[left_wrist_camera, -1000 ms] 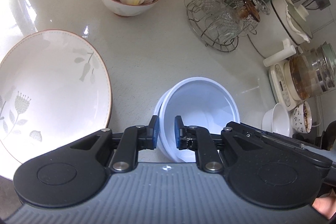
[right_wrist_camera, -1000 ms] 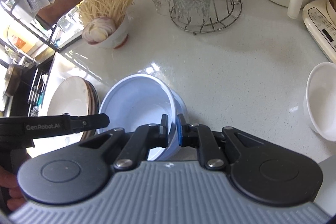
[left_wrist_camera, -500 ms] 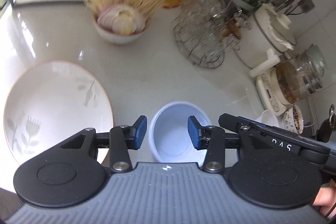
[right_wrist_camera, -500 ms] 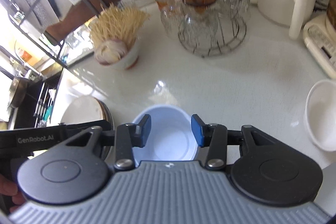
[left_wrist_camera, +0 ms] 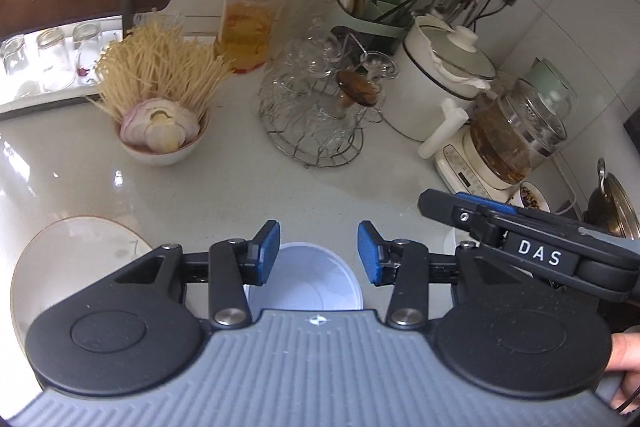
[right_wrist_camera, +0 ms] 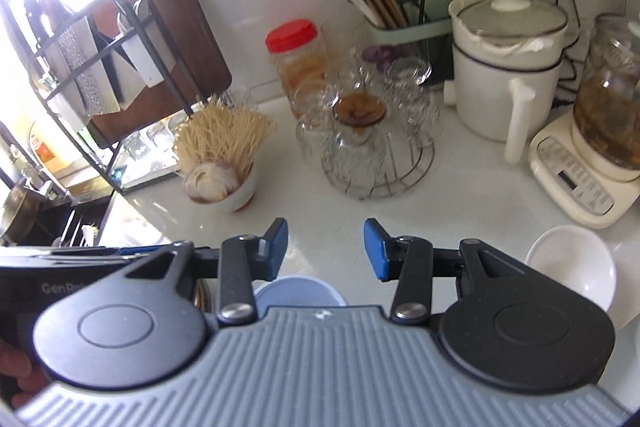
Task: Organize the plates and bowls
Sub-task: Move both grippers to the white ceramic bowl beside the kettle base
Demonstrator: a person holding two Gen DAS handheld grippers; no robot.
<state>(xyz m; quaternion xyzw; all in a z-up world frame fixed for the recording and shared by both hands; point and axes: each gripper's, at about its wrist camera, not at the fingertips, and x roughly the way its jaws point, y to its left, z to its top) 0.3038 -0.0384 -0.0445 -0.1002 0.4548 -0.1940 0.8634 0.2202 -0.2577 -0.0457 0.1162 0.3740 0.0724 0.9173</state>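
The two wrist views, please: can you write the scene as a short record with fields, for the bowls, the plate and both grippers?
surface: white kitchen counter
blue bowl: blue bowl stands upright on the counter, empty, below both grippers
left gripper: left gripper is open, nothing between its pads, above the blue bowl
right gripper: right gripper is open, holds nothing
plate: patterned plate lies left of the blue bowl
white bowl: small white bowl sits apart, by the kettle base
other bowl: bowl of noodles and onion, further back
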